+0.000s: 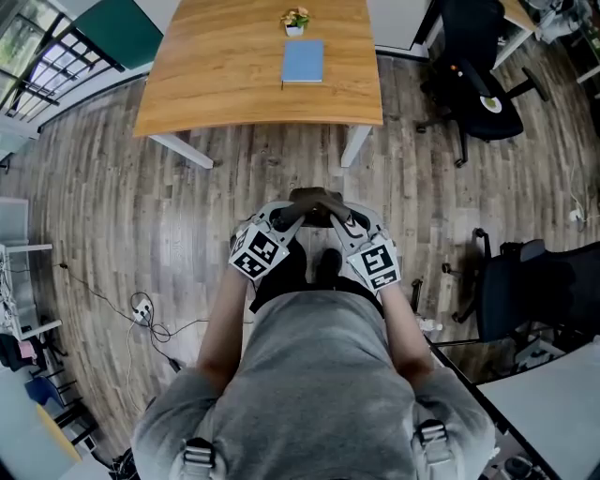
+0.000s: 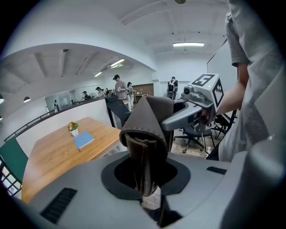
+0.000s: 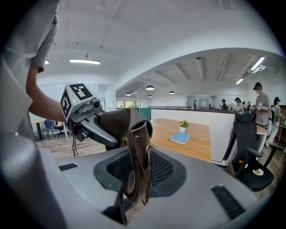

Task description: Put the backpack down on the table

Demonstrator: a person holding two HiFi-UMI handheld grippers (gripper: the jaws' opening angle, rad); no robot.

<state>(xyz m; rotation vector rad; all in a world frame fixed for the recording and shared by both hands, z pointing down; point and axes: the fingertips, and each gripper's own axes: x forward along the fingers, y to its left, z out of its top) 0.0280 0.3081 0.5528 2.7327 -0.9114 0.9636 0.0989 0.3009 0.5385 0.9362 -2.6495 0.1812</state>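
Observation:
In the head view both grippers meet in front of my chest, a step back from the wooden table (image 1: 234, 94). My left gripper (image 1: 298, 214) and right gripper (image 1: 339, 214) are each shut on a brown leather backpack strap (image 1: 319, 200) that arches between them. A dark bulk (image 1: 281, 272) hangs below them, mostly hidden by my torso. The left gripper view shows the folded strap (image 2: 147, 129) standing up out of its jaws, with the right gripper (image 2: 187, 116) clamped on its far end. In the right gripper view the strap (image 3: 136, 152) with its buckle rises from the jaws, the left gripper (image 3: 96, 127) behind it.
A blue notebook (image 1: 303, 61) and a small flower pot (image 1: 294, 21) lie at the table's far middle. Black office chairs (image 1: 473, 89) (image 1: 534, 291) stand at the right, a white desk (image 1: 553, 403) at bottom right. Cables (image 1: 145, 314) trail on the floor at left.

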